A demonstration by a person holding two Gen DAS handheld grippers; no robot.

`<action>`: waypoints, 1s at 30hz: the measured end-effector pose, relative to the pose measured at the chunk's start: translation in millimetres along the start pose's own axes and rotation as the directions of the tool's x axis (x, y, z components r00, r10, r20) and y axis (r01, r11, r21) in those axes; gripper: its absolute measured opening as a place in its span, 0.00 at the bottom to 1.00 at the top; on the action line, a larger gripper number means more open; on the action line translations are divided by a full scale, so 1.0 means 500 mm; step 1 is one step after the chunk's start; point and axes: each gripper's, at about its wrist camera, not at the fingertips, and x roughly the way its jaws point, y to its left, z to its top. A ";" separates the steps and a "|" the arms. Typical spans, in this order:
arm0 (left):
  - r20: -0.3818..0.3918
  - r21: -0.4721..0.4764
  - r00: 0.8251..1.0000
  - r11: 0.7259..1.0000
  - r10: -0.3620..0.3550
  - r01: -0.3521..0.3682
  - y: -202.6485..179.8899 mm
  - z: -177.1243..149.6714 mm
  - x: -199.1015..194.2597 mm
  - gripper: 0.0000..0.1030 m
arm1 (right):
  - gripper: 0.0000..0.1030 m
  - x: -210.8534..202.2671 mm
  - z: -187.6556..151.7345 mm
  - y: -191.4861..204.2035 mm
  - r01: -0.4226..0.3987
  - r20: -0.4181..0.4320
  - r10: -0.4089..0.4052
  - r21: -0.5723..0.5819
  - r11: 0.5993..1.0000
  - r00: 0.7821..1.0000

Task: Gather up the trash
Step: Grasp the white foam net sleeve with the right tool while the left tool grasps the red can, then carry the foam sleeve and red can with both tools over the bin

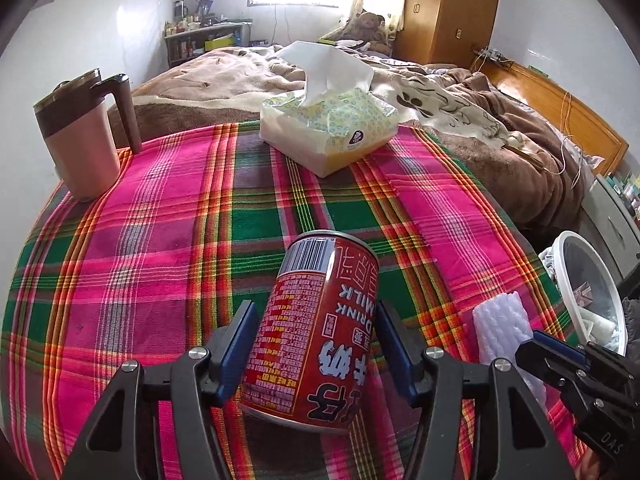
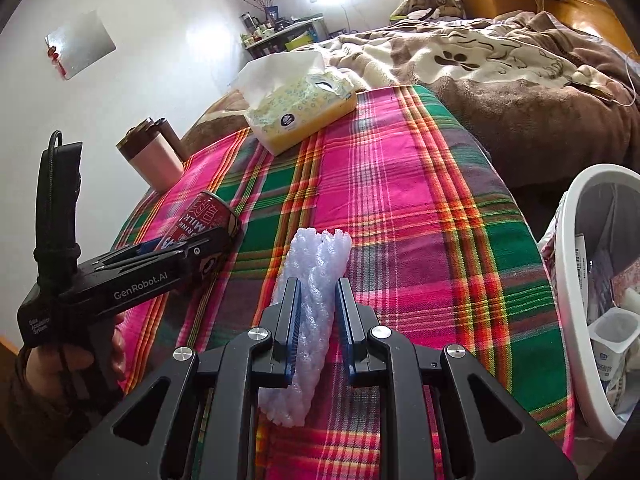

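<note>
A red milk drink can (image 1: 320, 332) sits tilted and upside down between the pads of my left gripper (image 1: 316, 304), which press on its sides just above the plaid tablecloth (image 1: 160, 240). In the right wrist view the same can (image 2: 208, 216) shows at the left, in the black fingers held by a hand. My right gripper (image 2: 317, 282) is shut on a white roll of foam wrap (image 2: 320, 256), also seen as the foam roll (image 1: 502, 328) at the lower right. A white trash basket (image 2: 570, 272) with scraps inside stands off the table's right edge.
At the table's far side a yellow tissue pack (image 1: 332, 132) lies with a sheet sticking up. The far left corner holds a pink lidded mug (image 1: 80, 148). Behind the table is a bed with brown blankets (image 1: 480, 120). The basket rim (image 1: 562, 264) is close beside my right gripper.
</note>
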 end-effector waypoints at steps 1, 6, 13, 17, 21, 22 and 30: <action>0.000 0.000 1.000 1.000 0.001 -0.001 0.000 -0.001 -0.001 0.57 | 0.17 0.000 0.001 -0.001 -0.001 0.000 0.001 0.002 1.000 1.000; 0.013 0.006 1.000 1.000 0.005 -0.005 -0.007 -0.008 -0.014 0.55 | 0.15 -0.005 0.002 -0.007 -0.005 0.006 0.005 0.011 1.000 1.000; 0.051 0.025 0.999 1.000 -0.003 0.001 -0.027 -0.019 -0.052 0.52 | 0.11 -0.022 0.003 -0.009 -0.033 0.021 0.032 0.010 0.999 0.999; 0.076 0.016 0.997 1.000 -0.010 0.009 -0.034 -0.026 -0.083 0.51 | 0.11 -0.037 0.003 -0.011 -0.039 0.038 0.038 0.008 0.999 0.999; 0.099 0.028 0.995 1.000 -0.010 0.008 -0.048 -0.030 -0.107 0.51 | 0.11 -0.056 0.004 -0.015 -0.043 0.059 0.042 0.010 0.999 0.997; 0.101 0.032 0.995 0.999 -0.009 0.006 -0.052 -0.031 -0.111 0.51 | 0.11 -0.060 0.004 -0.017 -0.042 0.063 0.041 0.013 0.999 0.997; 0.125 0.038 0.992 0.999 -0.018 0.013 -0.080 -0.048 -0.145 0.51 | 0.11 -0.089 0.000 -0.032 -0.042 0.090 0.039 0.029 0.999 0.995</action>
